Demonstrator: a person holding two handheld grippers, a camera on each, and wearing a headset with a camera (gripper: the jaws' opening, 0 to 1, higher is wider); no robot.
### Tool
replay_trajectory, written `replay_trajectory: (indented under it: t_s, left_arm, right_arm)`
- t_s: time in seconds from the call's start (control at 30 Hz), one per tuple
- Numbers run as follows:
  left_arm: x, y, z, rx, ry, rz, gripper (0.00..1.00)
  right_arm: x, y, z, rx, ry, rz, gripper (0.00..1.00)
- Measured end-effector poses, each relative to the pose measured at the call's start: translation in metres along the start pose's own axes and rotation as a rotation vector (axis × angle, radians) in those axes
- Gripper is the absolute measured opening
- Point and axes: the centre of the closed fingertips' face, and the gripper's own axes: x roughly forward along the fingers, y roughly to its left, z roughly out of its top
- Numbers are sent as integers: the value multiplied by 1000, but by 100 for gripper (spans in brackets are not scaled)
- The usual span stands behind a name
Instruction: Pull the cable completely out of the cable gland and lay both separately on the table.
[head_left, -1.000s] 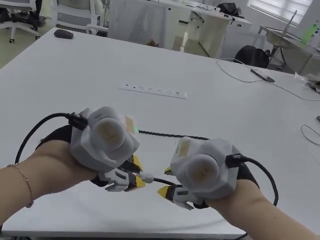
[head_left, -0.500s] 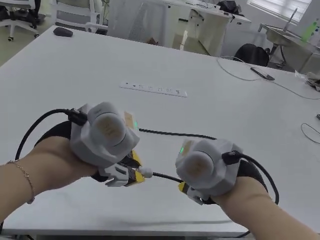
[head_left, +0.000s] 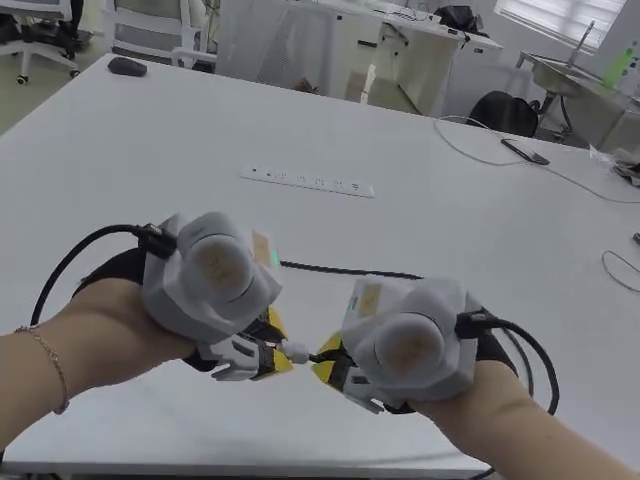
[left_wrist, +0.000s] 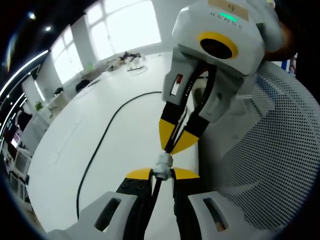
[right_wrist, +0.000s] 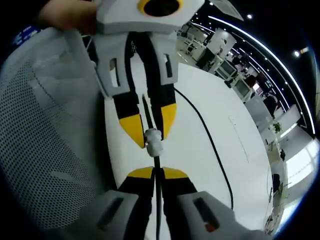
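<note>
Moved: right gripper (right_wrist: 157, 173) has been brought in close to the left gripper (left_wrist: 161, 174) since half a second ago; the bit of black cable (head_left: 350, 271) seen between them then is now almost gone.
Left gripper: held low over the near edge of the table (head_left: 200, 130); its yellow tips are clamped on the cable gland (right_wrist: 153, 140).
Cable gland: small and white, kept up off the table between the two grippers, with the cable still pushed through it.
Right gripper: its yellow tips are squeezed tight on the cable, just beside the gland; the tips of the two grippers are seen almost touching.
Cable: from the grippers it is laid in a long curve across the white table, away from the person.
Bracelet (head_left: 50, 365): thin, worn on the person's left arm.
Farther back: a long white power strip (head_left: 306, 181) is laid flat in the middle of the table, and a dark mouse (head_left: 127, 67) is seen near the far left edge.
</note>
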Motion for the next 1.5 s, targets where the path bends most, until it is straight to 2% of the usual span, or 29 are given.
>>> replay_trajectory:
  t_s: [0.1,0.2,0.27,0.3,0.33,0.37,0.4,0.43,0.5,0.57,0.6,0.7,0.77,0.9,1.0,1.1,1.13,1.17,1.2,1.23,1.3,1.37,1.4,1.5]
  left_arm:
    - [-1,2,-2,-1,3,7,16]
    - [-5,6,1,-21,-14,17,16]
    - [-5,8,2,-27,-21,23,16]
    - [-4,8,2,-28,-23,24,16]
    - [-4,7,3,-29,-22,22,16]
    - [-3,6,3,-22,-20,19,16]
    - [-3,4,2,-19,-18,16,16]
    - [-2,3,2,-15,-15,10,16]
    - [-1,-1,1,-1,-10,1,16]
    - [-1,-2,3,8,-18,-5,16]
    - [-1,-3,4,9,-22,-8,16]
    - [-1,-3,6,10,-29,-10,16]
    - [-1,-2,6,3,-30,-5,16]
    - [-3,2,4,-12,-28,7,16]
    - [-3,3,5,-15,-31,12,16]
    - [-3,3,6,-16,-36,13,16]
    - [-3,3,5,-16,-35,11,16]
    - [-2,3,5,-14,-32,11,16]
    - [-2,2,5,-11,-30,9,16]
    - [-2,1,5,-8,-29,6,16]
    - [-1,0,6,-3,-34,-3,16]
    - [-2,-2,8,6,-43,-9,16]
    - [-2,-2,9,9,-46,-12,16]
    - [-2,-3,10,4,-54,-14,16]
  right_arm:
    - [2,-6,-28,31,122,-19,4]
    - [0,-12,-45,91,185,-41,5]
    - [-2,-15,-61,108,256,-50,5]
    - [-2,-15,-61,105,253,-48,7]
    - [-1,-14,-58,102,240,-44,13]
    - [1,-12,-45,99,171,-34,22]
    - [2,-8,-35,115,128,-17,26]
    - [2,-4,-21,125,70,9,25]
    - [-1,-3,0,98,-25,15,23]
    - [-4,-2,13,81,-83,15,21]
    - [-5,0,16,70,-98,27,18]
    - [-4,4,15,45,-90,41,7]
    - [-3,3,13,44,-82,36,5]
    - [1,-4,-13,34,48,1,4]
    - [1,-10,-32,78,125,-25,5]
    - [1,-9,-52,55,224,-15,6]
    - [0,-8,-55,45,240,-13,9]
    - [1,-8,-49,42,212,-18,12]
    - [2,-7,-39,31,159,-11,14]
    - [2,-4,-23,65,79,7,16]
    - [1,1,1,55,-22,34,18]
    - [0,4,11,5,-54,38,19]
    - [0,5,11,-7,-49,34,17]
    - [-1,5,6,-17,-37,36,5]
